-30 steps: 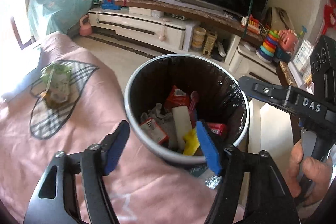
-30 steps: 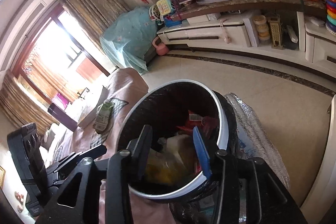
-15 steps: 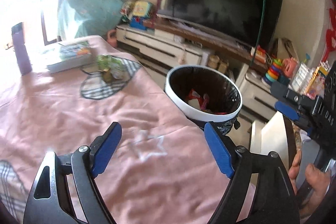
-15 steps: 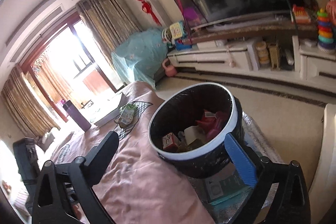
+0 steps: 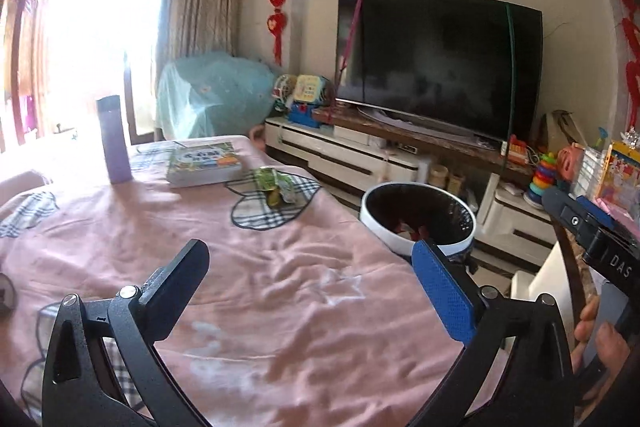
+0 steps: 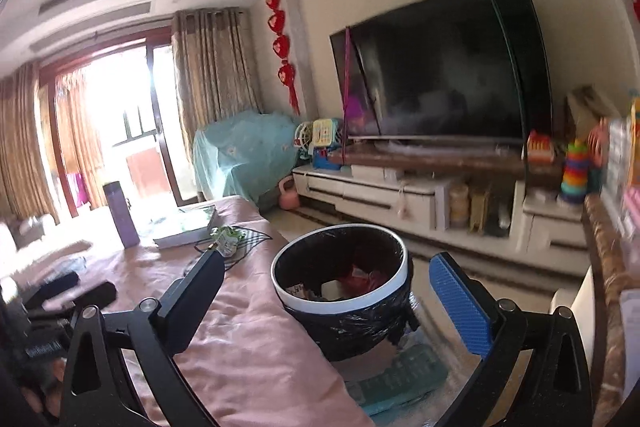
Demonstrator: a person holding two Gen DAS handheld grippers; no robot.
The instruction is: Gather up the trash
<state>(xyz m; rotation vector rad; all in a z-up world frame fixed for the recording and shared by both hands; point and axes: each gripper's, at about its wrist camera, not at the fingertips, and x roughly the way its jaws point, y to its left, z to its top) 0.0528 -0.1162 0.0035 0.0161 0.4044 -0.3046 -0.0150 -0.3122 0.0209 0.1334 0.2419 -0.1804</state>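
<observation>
A white-rimmed bin (image 5: 418,223) lined with a black bag stands beside the table's right edge; red and white scraps lie inside. It also shows in the right wrist view (image 6: 341,283). A crumpled green wrapper (image 5: 276,183) lies on the pink tablecloth's checked heart patch, and shows in the right wrist view (image 6: 227,237). My left gripper (image 5: 316,291) is open and empty over the cloth, well short of the wrapper. My right gripper (image 6: 326,301) is open and empty, framing the bin from above the table's corner.
A purple flask (image 5: 114,139) and a book (image 5: 202,163) stand at the table's far side. A TV (image 5: 436,63) on a low cabinet fills the back wall, with toys (image 5: 546,175) at right. A teal flat item (image 6: 396,383) lies under the bin.
Both grippers have pulled back and up from over the bin, and their jaws have spread wide. The view has risen from the bin's inside to the whole table and room.
</observation>
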